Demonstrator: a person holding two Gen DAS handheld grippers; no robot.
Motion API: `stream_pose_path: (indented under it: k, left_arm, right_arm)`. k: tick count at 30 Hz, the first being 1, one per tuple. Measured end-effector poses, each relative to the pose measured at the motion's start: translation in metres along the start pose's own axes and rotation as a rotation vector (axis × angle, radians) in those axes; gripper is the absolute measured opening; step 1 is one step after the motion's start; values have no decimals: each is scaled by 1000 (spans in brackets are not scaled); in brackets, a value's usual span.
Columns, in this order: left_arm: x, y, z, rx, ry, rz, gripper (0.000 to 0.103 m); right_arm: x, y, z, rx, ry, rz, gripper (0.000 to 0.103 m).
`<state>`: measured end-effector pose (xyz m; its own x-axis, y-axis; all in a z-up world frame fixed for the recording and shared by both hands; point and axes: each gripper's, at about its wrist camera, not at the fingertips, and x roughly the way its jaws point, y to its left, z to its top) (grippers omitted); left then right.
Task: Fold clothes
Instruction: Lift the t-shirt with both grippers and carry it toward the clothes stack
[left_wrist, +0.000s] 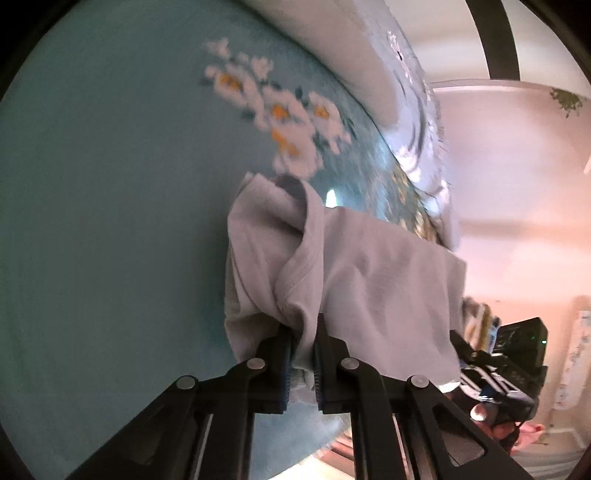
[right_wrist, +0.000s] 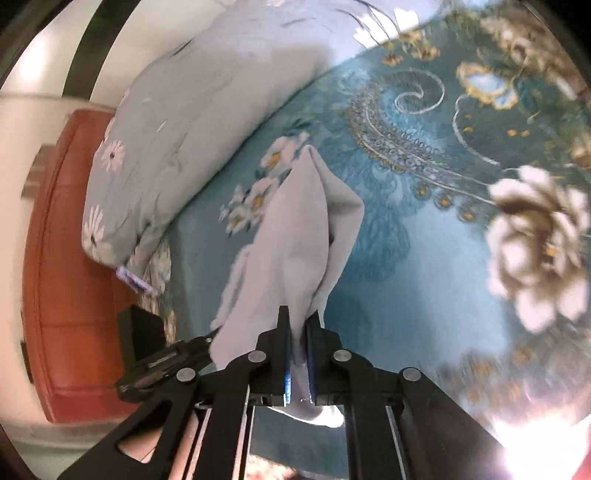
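A pale grey garment (left_wrist: 369, 273) hangs lifted above a teal flowered bedspread (left_wrist: 103, 221). My left gripper (left_wrist: 303, 325) is shut on a bunched, hemmed edge of the garment, and cloth fills the gap between its pads. In the right wrist view the same garment (right_wrist: 295, 236) rises in a peaked fold from my right gripper (right_wrist: 298, 317), which is shut on another edge of it. The other gripper shows at the right edge of the left view (left_wrist: 517, 354) and at the lower left of the right view (right_wrist: 162, 362), each under the cloth.
A light blue pillow with white daisies (right_wrist: 184, 103) lies along the bed's far side. An orange-red padded headboard (right_wrist: 62, 258) stands beyond it. The bedspread (right_wrist: 443, 258) carries gold and white flower patterns. A pink wall (left_wrist: 517, 184) lies to the right.
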<state>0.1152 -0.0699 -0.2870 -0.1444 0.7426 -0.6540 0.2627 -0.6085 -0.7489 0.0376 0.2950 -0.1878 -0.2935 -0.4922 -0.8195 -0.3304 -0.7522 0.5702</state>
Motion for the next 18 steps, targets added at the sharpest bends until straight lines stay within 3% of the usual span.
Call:
stream_pose_path:
  k: [7,11,18]
  left_arm:
    - [-19,-24,-66,-11,65,-109,10]
    - [-26,-58,-93,18,114,-173,11]
    - [-24,-161,-101,148,142,-275,11]
  right_arm:
    - [-92,28,-56,-75,16,-88,7]
    - [-137,39,-65,-88,-21,-122,6]
    - [-250,50,-61,-122,-140,-183,6]
